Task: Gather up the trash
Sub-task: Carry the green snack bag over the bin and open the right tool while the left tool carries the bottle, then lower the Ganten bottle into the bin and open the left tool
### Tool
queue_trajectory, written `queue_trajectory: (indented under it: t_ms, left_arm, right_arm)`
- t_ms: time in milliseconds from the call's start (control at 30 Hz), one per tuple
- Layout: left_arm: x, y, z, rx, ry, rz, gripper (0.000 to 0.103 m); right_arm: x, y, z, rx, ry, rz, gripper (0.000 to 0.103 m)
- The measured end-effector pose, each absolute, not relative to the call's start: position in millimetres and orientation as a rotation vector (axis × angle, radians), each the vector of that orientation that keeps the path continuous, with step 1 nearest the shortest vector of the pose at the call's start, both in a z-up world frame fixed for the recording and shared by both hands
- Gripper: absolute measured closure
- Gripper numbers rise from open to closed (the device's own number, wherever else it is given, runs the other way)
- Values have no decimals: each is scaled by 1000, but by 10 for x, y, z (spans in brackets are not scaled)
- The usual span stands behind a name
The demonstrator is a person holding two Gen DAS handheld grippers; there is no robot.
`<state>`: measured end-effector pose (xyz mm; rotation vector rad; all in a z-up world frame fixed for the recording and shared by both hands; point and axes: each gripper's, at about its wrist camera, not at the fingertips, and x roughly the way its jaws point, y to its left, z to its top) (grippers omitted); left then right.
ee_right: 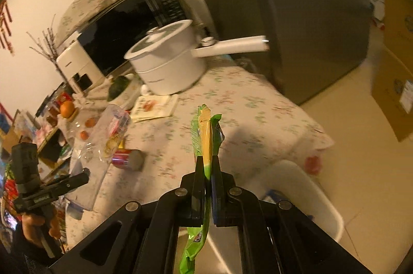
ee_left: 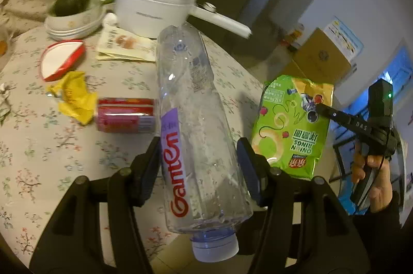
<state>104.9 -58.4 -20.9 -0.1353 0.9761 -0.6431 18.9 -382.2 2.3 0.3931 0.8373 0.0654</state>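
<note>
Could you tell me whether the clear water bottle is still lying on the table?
No, the clear water bottle is clamped between the fingers of the left gripper, lifted off the floral table with its cap toward the camera.

Both grippers were chunky matte black plastic with round silver screws at the linkage joints and dark blue pads [ee_left: 247, 165] inside. The right gripper [ee_left: 320, 107] had "DAS" lettering, a green LED at 1 o'clock and a dark sleeve [ee_left: 374, 230] behind it.

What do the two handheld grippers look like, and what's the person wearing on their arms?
Both grippers, left and right, are black linkage frames with round silver pivot screws and dark blue pads. The right carries white DAS lettering and a green light. The sleeve is dark.
</note>
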Motion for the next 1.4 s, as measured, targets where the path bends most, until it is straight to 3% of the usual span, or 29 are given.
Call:
queue_trajectory:
  t_ms: [700,800,900,967,1167,1400]
  left_arm:
    - [648,-1608,-518,59,1114,-861,43]
    - [560,-1760,-569,109,1136,-901,43]
    - [492,-1870,-618,144,1157,-928,43]
    - [461,-1954,-666,168,1177,-943,43]
    - [407,-2231,-860,242,1266,-980,43]
    - [446,-2527,-1056,280,1362,-981,42]
  right_arm:
    - [-249,-4442,-742,378,1060,-111,97]
    - [-301,-4502,-781,404,1082,-121,88]
    - [-358,-4527,-748,383,1071,-135,71]
    - [-400,-4548,-728,378,1059,-148,49]
    - [-470,-4607,-705,375,1051,-159,42]
    - [-535,-4672,-718,372,1051,-173,41]
